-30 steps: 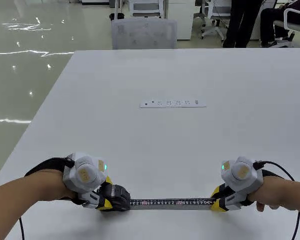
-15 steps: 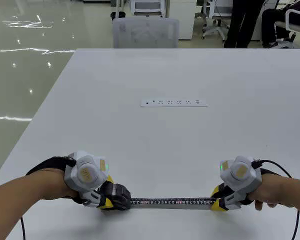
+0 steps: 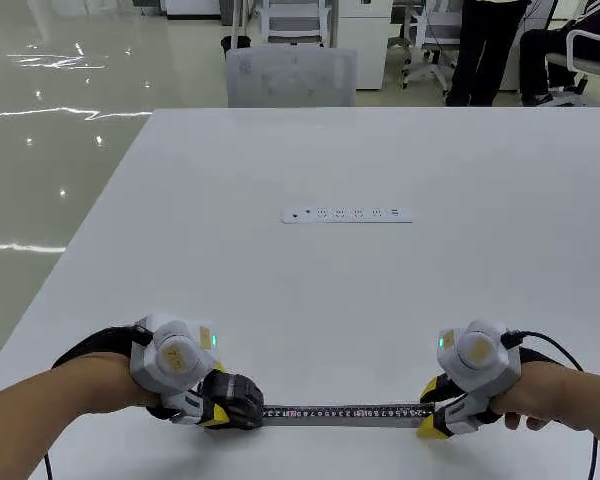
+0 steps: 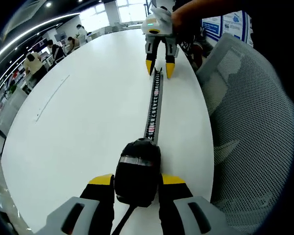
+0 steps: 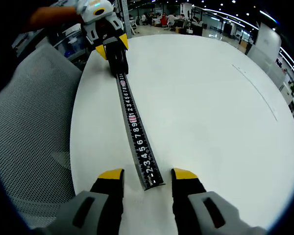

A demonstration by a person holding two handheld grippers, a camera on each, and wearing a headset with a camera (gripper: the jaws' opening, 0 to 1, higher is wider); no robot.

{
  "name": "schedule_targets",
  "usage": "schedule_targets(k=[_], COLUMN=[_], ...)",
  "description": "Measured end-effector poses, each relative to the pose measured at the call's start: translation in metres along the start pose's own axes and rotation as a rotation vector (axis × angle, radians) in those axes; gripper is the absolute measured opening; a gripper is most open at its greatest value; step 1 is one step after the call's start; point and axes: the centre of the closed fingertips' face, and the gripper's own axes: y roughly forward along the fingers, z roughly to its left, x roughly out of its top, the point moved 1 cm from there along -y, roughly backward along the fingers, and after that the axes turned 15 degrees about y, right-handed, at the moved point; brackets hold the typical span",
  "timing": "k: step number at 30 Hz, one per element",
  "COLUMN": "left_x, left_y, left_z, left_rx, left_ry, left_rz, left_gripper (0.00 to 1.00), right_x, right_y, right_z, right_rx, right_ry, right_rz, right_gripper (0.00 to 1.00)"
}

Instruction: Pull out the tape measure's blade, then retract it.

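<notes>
Looked like the retract step to me. Best bet was holding the tape measure case (image 4: 137,166) pinned and feeding the blade (image 5: 134,127) back slowly so it didn't whip. The left gripper (image 4: 137,178) was clamped on that case. The right gripper (image 5: 147,174) had its 2 jaws apart, with the blade's hook end lying between them on the table (image 5: 210,98), touching neither.

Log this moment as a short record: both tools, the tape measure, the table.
left tool: shut on the black tape measure case
right tool: open, a jaw on either side of the blade tip, apparently not touching it
blade: pulled out, lying flat along the near table edge from the case to the right tool
table: white; power strip lies mid-table, apart from the work
task stage: blade out, not yet retracted
</notes>
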Motion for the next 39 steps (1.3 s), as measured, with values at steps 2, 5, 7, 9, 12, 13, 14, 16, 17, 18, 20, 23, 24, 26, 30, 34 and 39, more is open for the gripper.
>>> schedule_targets(k=[2,5,7,9,12,13,14,16,17,18,20,23,24,26,30,34,39], left_x=[-0.009,-0.016,-0.019,-0.024,-0.019,-0.02,-0.022,-0.023,-0.024,-0.026,-0.032,-0.037,-0.037,-0.041,-0.042,-0.048,-0.048], left_y=[-0.004,-0.011,-0.018,-0.025,-0.036,-0.038,-0.041,-0.045,-0.046,-0.047,-0.051,-0.062,-0.07,-0.078,-0.097,-0.102,-0.104], left_z=[0.001,0.002,0.005,0.008,0.003,0.003,0.005,0.004,0.001,0.0,-0.001,0.001,0.002,0.005,0.003,-0.009,-0.023], left_rx=[0.035,0.088,0.145,0.194,0.199,0.201,0.246,0.291,0.292,0.306,0.335,0.392,0.418,0.465,0.524,0.533,0.55], left_ry=[-0.096,-0.211,-0.277,-0.373,-0.591,-0.627,-0.608,-0.618,-0.618,-0.615,-0.624,-0.653,-0.672,-0.675,-0.729,-0.722,-0.689], left_rz=[0.004,-0.042,-0.087,-0.122,-0.223,-0.248,-0.276,-0.304,-0.297,-0.289,-0.287,-0.298,-0.323,-0.332,-0.404,-0.386,-0.375], left_gripper=[0.37,0.48,0.51,0.6,0.73,0.71,0.72,0.81,0.89,0.93,0.97,1.0,1.0,1.0,1.0,1.0,1.0], right_x=[0.004,0.009,0.014,0.016,0.012,0.01,0.008,0.004,0.002,-0.003,-0.014,-0.025,-0.03,-0.033,-0.034,-0.036,-0.042], right_y=[-0.003,-0.012,-0.017,-0.023,-0.032,-0.034,-0.036,-0.042,-0.044,-0.046,-0.052,-0.059,-0.063,-0.069,-0.086,-0.104,-0.116], right_z=[-0.002,-0.004,-0.005,-0.003,-0.003,-0.006,-0.007,-0.006,-0.007,-0.008,-0.01,-0.008,-0.008,-0.006,0.0,0.009,0.01], right_rx=[-0.029,-0.065,-0.092,-0.098,-0.145,-0.168,-0.183,-0.186,-0.198,-0.213,-0.255,-0.253,-0.265,-0.274,-0.287,-0.327,-0.368], right_ry=[0.003,0.057,0.081,0.097,0.138,0.15,0.179,0.231,0.253,0.254,0.27,0.34,0.353,0.387,0.399,0.377,0.373], right_rz=[-0.049,-0.108,-0.159,-0.207,-0.234,-0.238,-0.254,-0.293,-0.307,-0.297,-0.297,-0.325,-0.334,-0.37,-0.466,-0.532,-0.598], right_gripper=[0.44,0.41,0.48,0.5,0.5,0.51,0.52,0.53,0.54,0.56,0.57,0.59,0.62,0.66,0.77,0.86,1.0])
